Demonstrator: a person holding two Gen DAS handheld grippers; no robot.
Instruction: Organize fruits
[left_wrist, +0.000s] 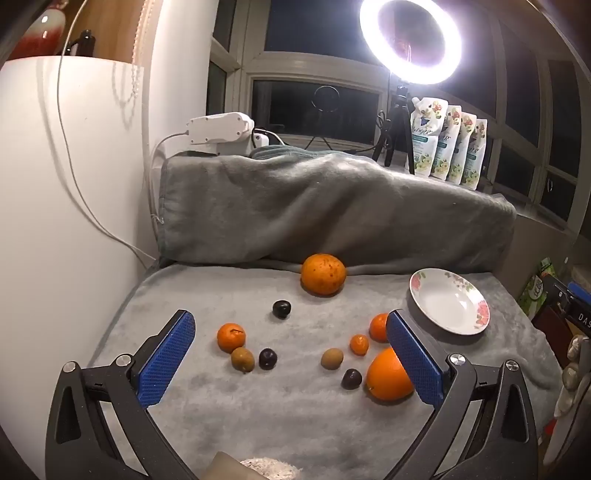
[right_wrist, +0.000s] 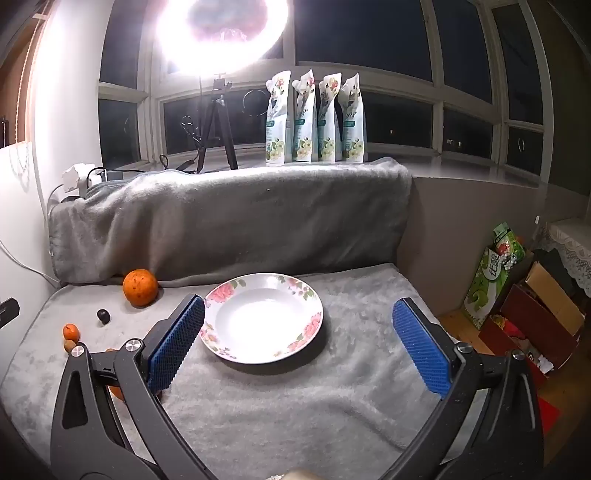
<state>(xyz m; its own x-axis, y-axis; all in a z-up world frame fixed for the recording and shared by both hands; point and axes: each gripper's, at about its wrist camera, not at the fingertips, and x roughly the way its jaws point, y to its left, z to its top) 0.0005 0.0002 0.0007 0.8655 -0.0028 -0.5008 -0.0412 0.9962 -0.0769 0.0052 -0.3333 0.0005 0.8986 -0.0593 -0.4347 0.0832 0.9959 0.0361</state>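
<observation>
Several fruits lie on a grey blanket (left_wrist: 280, 413). A big spotted orange (left_wrist: 323, 274) sits at the back, also seen in the right wrist view (right_wrist: 140, 287). Nearer lie a bright orange (left_wrist: 388, 376), tangerines (left_wrist: 231, 336), brown kiwis (left_wrist: 242, 359) and dark plums (left_wrist: 281, 308). A white floral plate (left_wrist: 448, 301) stands empty at the right; in the right wrist view the plate (right_wrist: 262, 317) lies just ahead. My left gripper (left_wrist: 290, 332) is open above the fruits, empty. My right gripper (right_wrist: 299, 321) is open above the plate, empty.
A blanket-covered ridge (left_wrist: 332, 206) rises behind the fruits. A ring light on a tripod (left_wrist: 410, 40) and several refill pouches (right_wrist: 314, 118) stand on the windowsill. A white wall (left_wrist: 55, 221) is at the left. Boxes and a green pack (right_wrist: 495, 273) are on the floor at the right.
</observation>
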